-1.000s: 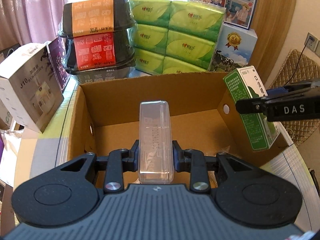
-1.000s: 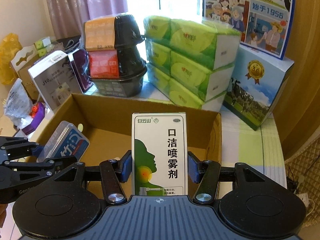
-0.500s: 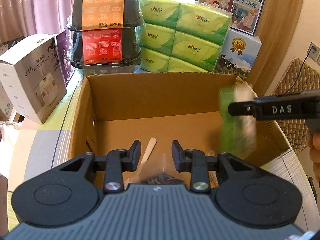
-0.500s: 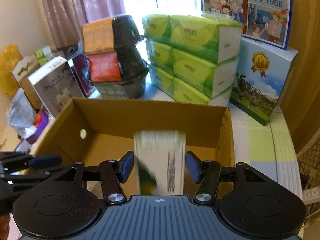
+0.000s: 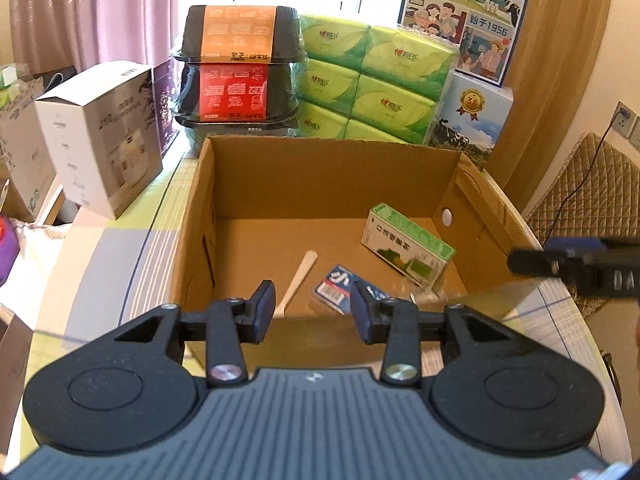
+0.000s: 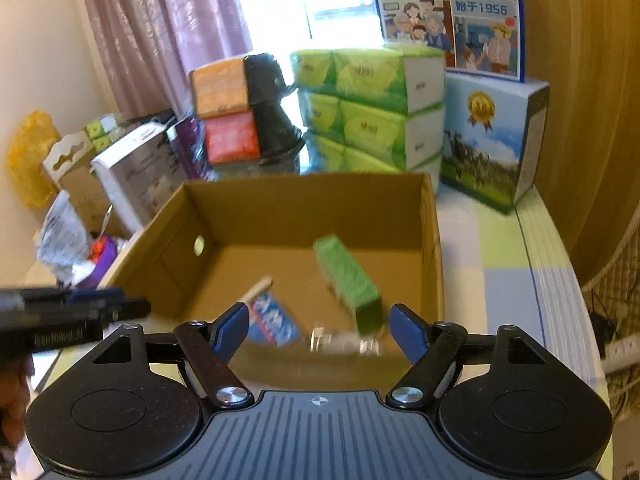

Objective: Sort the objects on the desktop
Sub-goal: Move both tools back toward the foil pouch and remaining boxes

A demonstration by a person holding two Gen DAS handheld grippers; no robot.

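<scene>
An open cardboard box [image 5: 328,160] [image 6: 304,196] stands on the table in front of both grippers. On its floor lie a green and white spray carton [image 5: 408,246] [image 6: 346,276], a blue and white clear case [image 5: 340,286] [image 6: 272,320] and a pale wooden stick [image 5: 298,274] [image 6: 258,288]. A clear plastic piece [image 6: 344,342] lies blurred at the box's near wall. My left gripper [image 5: 313,312] hangs open above the near edge, empty. My right gripper [image 6: 318,326] is open and empty too; it shows in the left wrist view at the right [image 5: 560,266].
Behind the box are stacked black food bowls [image 5: 240,80], green tissue packs [image 5: 376,80] and a blue milk carton box [image 5: 476,120]. A white humidifier box [image 5: 100,140] stands left. A wicker chair [image 5: 592,192] is right of the table.
Both grippers opened and let go: the clear case fell from the left, the spray carton from the right. Both now lie in the box, and the grippers have pulled back.
</scene>
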